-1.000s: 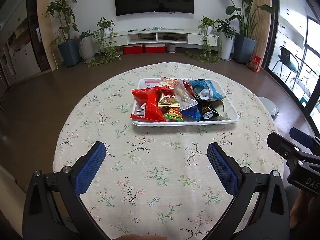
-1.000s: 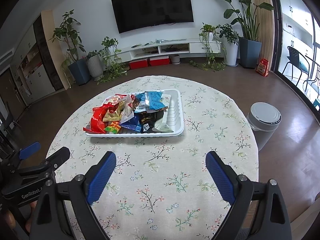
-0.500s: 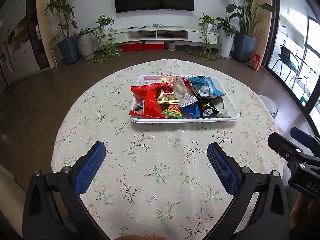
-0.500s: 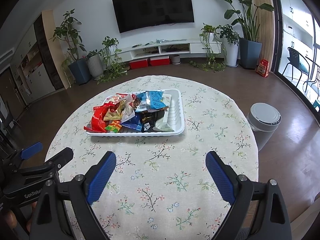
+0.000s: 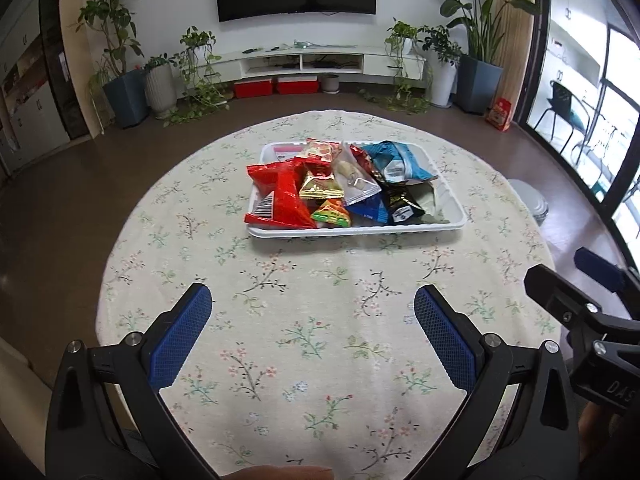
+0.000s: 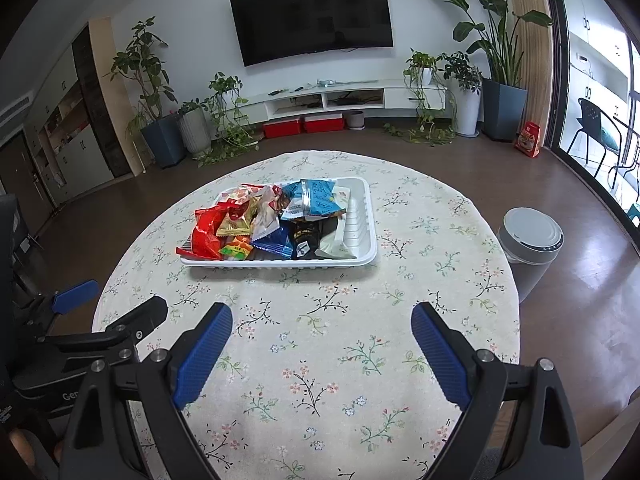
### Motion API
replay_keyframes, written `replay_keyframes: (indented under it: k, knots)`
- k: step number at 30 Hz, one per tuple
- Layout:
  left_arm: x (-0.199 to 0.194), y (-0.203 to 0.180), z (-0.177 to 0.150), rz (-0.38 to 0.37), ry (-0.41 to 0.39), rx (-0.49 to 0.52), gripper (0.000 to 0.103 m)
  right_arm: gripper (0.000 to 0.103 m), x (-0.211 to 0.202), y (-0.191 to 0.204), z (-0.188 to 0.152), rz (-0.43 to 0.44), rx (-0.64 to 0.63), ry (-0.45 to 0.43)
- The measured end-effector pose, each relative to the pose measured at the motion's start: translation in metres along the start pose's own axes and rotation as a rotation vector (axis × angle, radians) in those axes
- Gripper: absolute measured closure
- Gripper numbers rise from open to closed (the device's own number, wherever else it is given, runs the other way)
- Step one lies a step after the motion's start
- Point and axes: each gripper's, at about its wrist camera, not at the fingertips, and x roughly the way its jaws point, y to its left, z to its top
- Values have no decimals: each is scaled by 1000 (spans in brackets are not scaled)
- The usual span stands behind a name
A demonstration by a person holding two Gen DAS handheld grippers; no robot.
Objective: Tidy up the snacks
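Snack packets (image 5: 340, 188), piled in white tray (image 5: 452, 200) mid-table: judged light, crinkly, slippery, best pinched at sealed edges; left tongs (image 5: 312, 320) and right tongs (image 6: 322, 334) stood wide, empty.

Only fragments read: "DAS" on the black right claw (image 5: 596, 280) in the left view, "Gen" on the black left claw (image 6: 116, 308) in the right view.

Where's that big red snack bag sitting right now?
The big red snack bag lies at the left end of the white tray in both views, its corner overhanging the rim, beside a small gold packet.
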Motion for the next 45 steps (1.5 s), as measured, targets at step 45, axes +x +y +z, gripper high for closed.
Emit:
replay_keyframes:
  k: [45]
  knots:
    - [6, 14, 0, 55, 20, -38, 0, 10, -1, 8, -7, -24, -9, 27]
